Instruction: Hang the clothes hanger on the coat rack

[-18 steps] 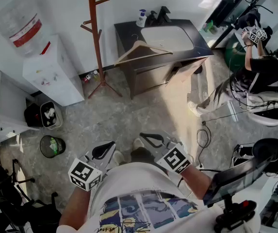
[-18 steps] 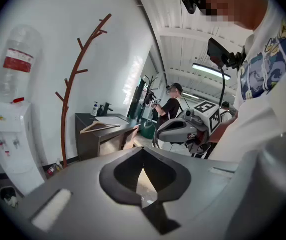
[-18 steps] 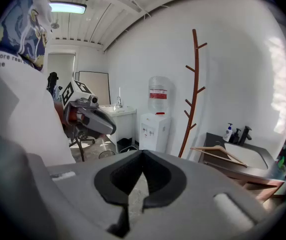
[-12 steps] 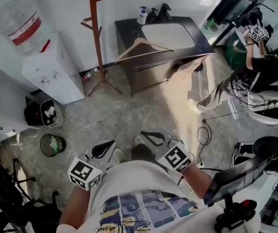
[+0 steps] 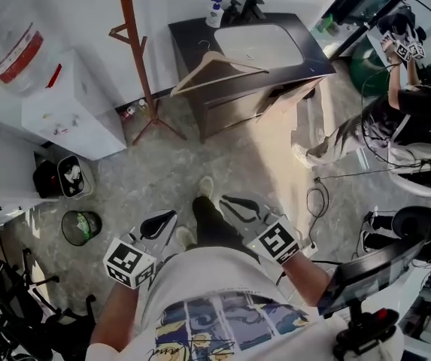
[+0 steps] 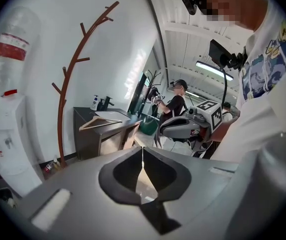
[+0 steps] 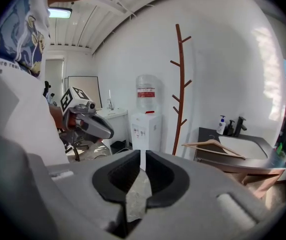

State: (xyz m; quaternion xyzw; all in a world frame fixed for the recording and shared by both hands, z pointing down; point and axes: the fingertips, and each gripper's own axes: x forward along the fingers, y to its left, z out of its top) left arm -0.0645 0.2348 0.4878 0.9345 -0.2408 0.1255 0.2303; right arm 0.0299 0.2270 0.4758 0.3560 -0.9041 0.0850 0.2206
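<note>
A wooden clothes hanger (image 5: 217, 68) lies on the dark top of a cabinet (image 5: 192, 40) by the far wall, also seen from the left gripper view (image 6: 100, 121) and the right gripper view (image 7: 212, 146). A brown branch-style coat rack (image 5: 134, 51) stands on the floor just left of the cabinet, bare (image 6: 65, 94) (image 7: 179, 84). My left gripper (image 5: 171, 216) and right gripper (image 5: 224, 200) are held close to my body, well short of the hanger. Both are shut with nothing in them (image 6: 143, 151) (image 7: 143, 156).
A white basin (image 5: 264, 43) and a soap bottle (image 5: 216, 10) share the cabinet top. A water dispenser (image 5: 65, 104) and two bins (image 5: 68, 175) (image 5: 80, 226) stand at the left. Another person (image 5: 403, 111) sits at the right among cables and chairs. Stone floor (image 5: 200, 164) lies between me and the cabinet.
My dark-trousered leg and shoe have stepped forward between the grippers. The cabinet, hanger and rack have slid left in the head view. Both grippers stay shut and near my body.
</note>
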